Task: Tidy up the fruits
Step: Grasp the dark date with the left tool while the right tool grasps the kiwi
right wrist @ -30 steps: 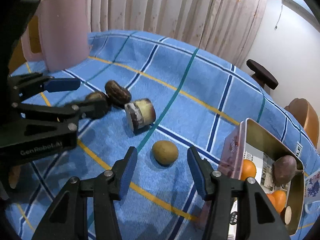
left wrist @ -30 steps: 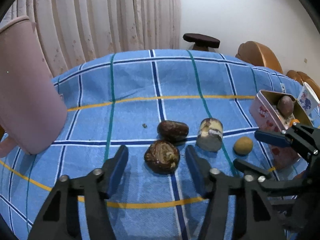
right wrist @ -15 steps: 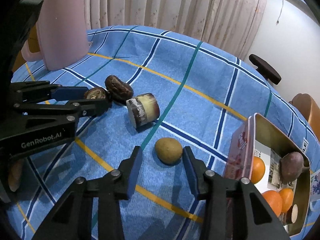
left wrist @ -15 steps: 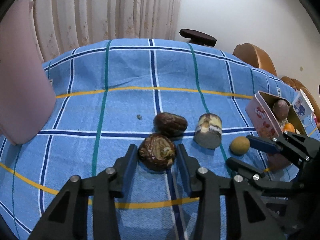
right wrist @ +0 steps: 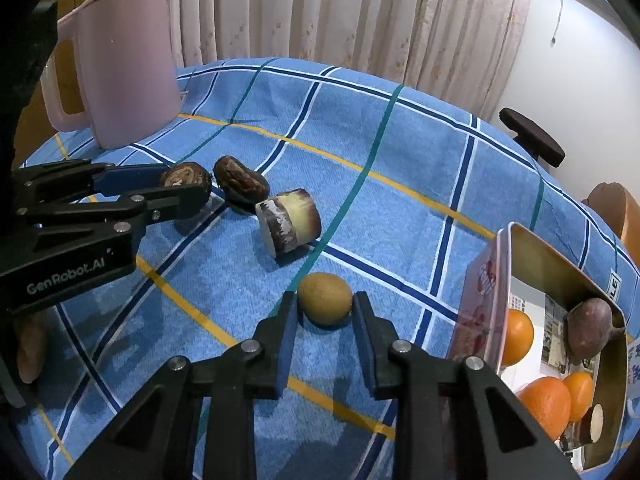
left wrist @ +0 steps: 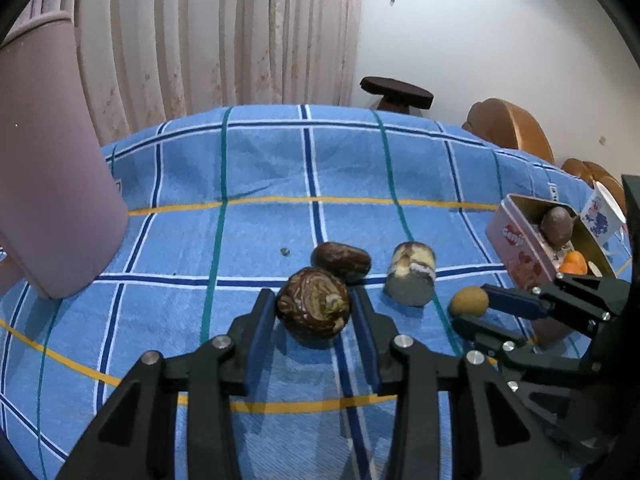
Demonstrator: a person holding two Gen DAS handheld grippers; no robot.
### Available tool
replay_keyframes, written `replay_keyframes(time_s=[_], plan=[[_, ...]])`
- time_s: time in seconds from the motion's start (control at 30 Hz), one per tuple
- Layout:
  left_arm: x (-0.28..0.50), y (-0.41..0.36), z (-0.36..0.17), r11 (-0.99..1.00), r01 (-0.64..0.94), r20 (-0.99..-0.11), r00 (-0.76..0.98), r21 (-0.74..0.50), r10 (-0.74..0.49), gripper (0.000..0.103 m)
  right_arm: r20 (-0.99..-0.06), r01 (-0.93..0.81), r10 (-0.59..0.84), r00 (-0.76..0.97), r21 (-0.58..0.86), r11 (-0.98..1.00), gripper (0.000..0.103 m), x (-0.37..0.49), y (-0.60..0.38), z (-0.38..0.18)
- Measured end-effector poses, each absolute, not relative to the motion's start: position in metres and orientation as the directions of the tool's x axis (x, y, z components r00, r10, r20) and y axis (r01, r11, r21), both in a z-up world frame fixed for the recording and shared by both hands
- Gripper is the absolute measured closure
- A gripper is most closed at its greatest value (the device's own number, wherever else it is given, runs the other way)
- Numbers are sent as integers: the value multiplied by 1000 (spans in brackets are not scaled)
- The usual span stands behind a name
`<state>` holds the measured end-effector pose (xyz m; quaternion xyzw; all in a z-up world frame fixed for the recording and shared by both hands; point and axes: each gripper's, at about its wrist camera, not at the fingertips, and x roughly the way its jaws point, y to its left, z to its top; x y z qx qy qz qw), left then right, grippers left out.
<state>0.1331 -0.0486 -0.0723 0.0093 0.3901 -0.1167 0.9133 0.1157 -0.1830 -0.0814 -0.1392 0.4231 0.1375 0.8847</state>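
A round, wrinkled brown fruit (left wrist: 314,308) sits between the blue pads of my left gripper (left wrist: 313,305), which is shut on it low over the blue checked cloth. In the right wrist view that left gripper (right wrist: 186,186) comes in from the left with the same brown fruit (right wrist: 185,176). My right gripper (right wrist: 324,305) is shut on a small tan oval fruit (right wrist: 325,298), both pads against its sides. The left wrist view shows this tan fruit (left wrist: 469,301) at the right gripper's (left wrist: 472,309) tips.
A dark oblong fruit (right wrist: 240,184) and a cut cream-and-purple cylinder (right wrist: 289,220) lie on the cloth between the grippers. A pink tin (right wrist: 486,292) at the right holds oranges (right wrist: 544,404) and a dark purple fruit (right wrist: 590,330). A pink jug (right wrist: 124,68) stands far left.
Both grippers went from open to shut: the left closed on the brown wrinkled fruit, the right on the tan fruit. Both views drew slightly closer to the fruits.
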Motion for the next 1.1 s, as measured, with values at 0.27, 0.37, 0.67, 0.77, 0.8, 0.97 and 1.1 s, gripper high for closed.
replay_keyframes(time_s=[0.27, 0.37, 0.67, 0.77, 0.8, 0.97, 1.1], plan=[[125, -55, -69, 971, 226, -696, 685, -80, -216, 63, -742, -360, 155, 652, -123, 925, 73, 103, -183, -66], [119, -61, -66, 971, 230, -681, 700, -69, -214, 63, -729, -358, 164, 664, -118, 926, 73, 98, -186, -63], [110, -71, -60, 974, 227, -649, 737, -25, -188, 63, -711, -355, 183, 679, -99, 930, 73, 89, -193, -60], [108, -73, -60, 974, 226, -645, 742, -15, -182, 63, -709, -356, 187, 680, -95, 930, 73, 87, -194, -60], [107, -74, -60, 974, 227, -645, 742, -15, -183, 63, -708, -356, 189, 680, -93, 930, 73, 87, -195, -59], [103, -77, -56, 974, 226, -637, 751, 2, -173, 63, -700, -355, 196, 687, -88, 931, 73, 84, -197, -56], [100, -81, -52, 974, 226, -627, 760, 10, -170, 63, -693, -354, 200, 692, -85, 931, 73, 82, -201, -53]])
